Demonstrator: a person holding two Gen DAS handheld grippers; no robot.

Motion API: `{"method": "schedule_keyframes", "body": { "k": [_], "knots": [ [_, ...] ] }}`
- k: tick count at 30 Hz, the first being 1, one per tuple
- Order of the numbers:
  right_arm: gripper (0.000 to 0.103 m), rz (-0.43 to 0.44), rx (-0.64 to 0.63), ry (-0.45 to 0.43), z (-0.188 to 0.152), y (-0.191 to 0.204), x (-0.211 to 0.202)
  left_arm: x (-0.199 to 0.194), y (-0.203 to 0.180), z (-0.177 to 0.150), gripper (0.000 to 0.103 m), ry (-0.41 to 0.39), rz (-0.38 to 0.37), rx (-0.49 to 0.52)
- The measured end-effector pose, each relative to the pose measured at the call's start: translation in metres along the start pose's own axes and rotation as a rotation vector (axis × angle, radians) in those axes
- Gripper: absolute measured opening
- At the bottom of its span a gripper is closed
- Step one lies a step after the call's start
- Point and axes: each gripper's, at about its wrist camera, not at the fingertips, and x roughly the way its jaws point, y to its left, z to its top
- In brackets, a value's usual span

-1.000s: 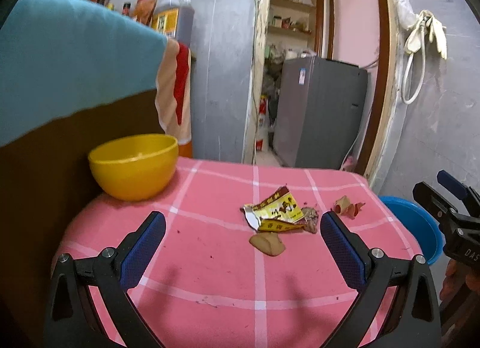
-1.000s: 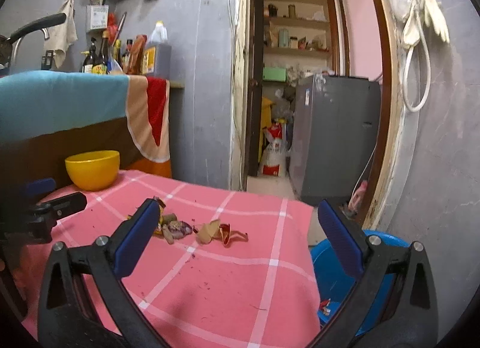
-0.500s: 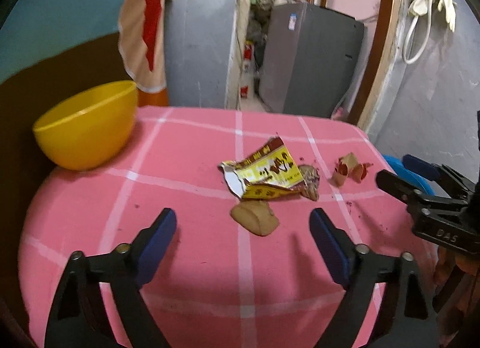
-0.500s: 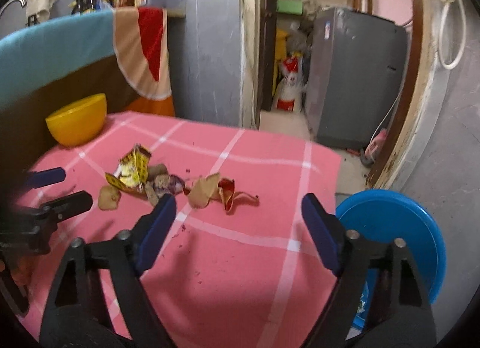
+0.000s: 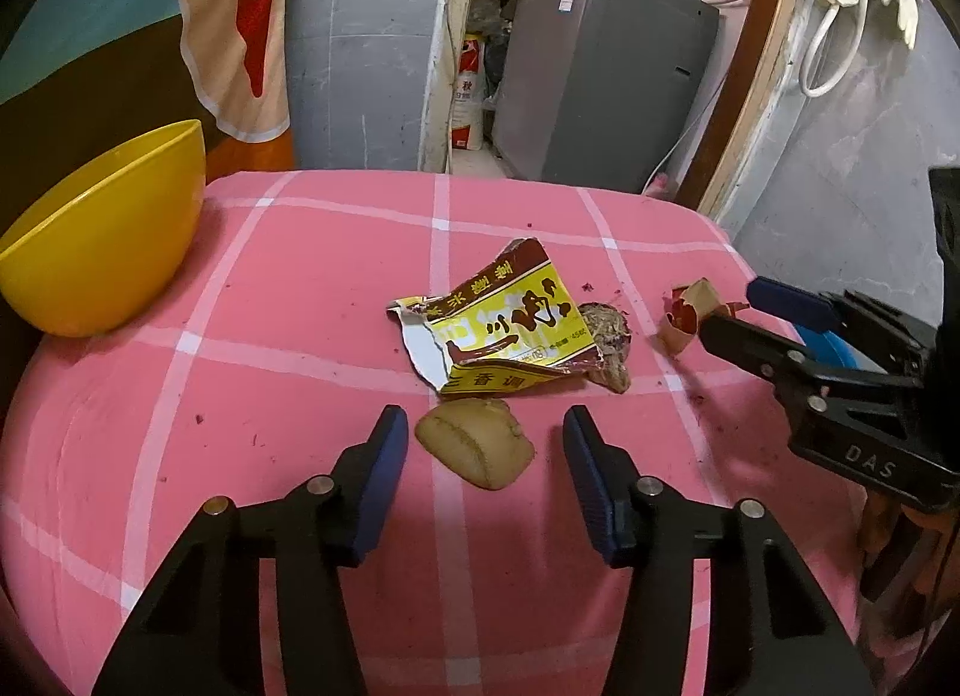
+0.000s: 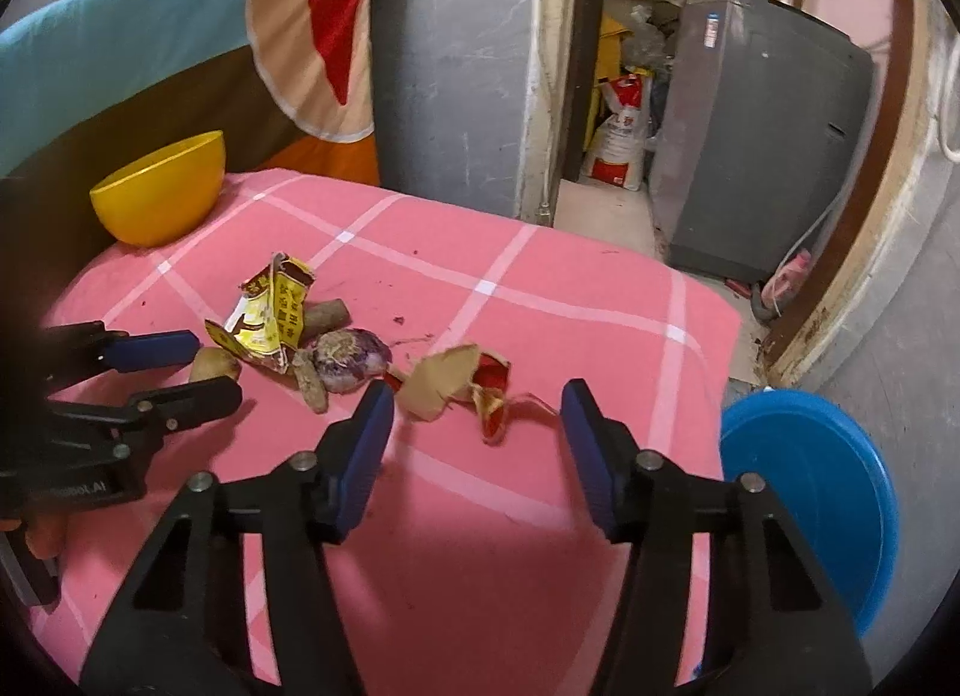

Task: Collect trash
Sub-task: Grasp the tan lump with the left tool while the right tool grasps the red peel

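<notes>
Trash lies mid-table on the pink checked cloth (image 5: 300, 288): a torn yellow-and-brown wrapper (image 5: 501, 330), a purplish dried lump (image 5: 606, 330), a tan peel piece (image 5: 474, 441) and a red-and-tan scrap (image 5: 687, 312). My left gripper (image 5: 483, 438) straddles the tan peel piece, its jaws closing, pads clear of it. In the right wrist view my right gripper (image 6: 477, 396) straddles the red-and-tan scrap (image 6: 462, 387), jaws closing, pads not pressing it. The wrapper (image 6: 273, 315) and lump (image 6: 348, 357) lie to its left.
A yellow bowl (image 5: 102, 252) stands at the table's back left. A blue basin (image 6: 810, 492) sits on the floor past the right table edge. A grey appliance (image 6: 762, 144) and a doorway are behind. A striped cloth (image 6: 312, 36) hangs at the back left.
Both grippers tilted down and came in toward the trash, and their jaws narrowed from wide open. The left now flanks the tan peel piece, the right flanks the red-and-tan scrap.
</notes>
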Motion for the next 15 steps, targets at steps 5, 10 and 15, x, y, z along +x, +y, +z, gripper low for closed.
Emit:
{"method": "schedule_keyframes", "body": {
  "k": [5, 10, 15],
  "knots": [
    [0.052, 0.018, -0.015, 0.042, 0.009, 0.002, 0.014, 0.002, -0.001, -0.001, 0.041, -0.002, 0.006, 0.008],
    [0.052, 0.072, -0.002, 0.094, 0.011, -0.001, 0.024, 0.007, -0.003, -0.001, 0.033, -0.002, 0.012, 0.008],
    [0.051, 0.103, 0.006, 0.127, 0.008, 0.000, 0.029, 0.006, -0.004, -0.003, 0.030, -0.001, 0.013, 0.022]
  ]
}}
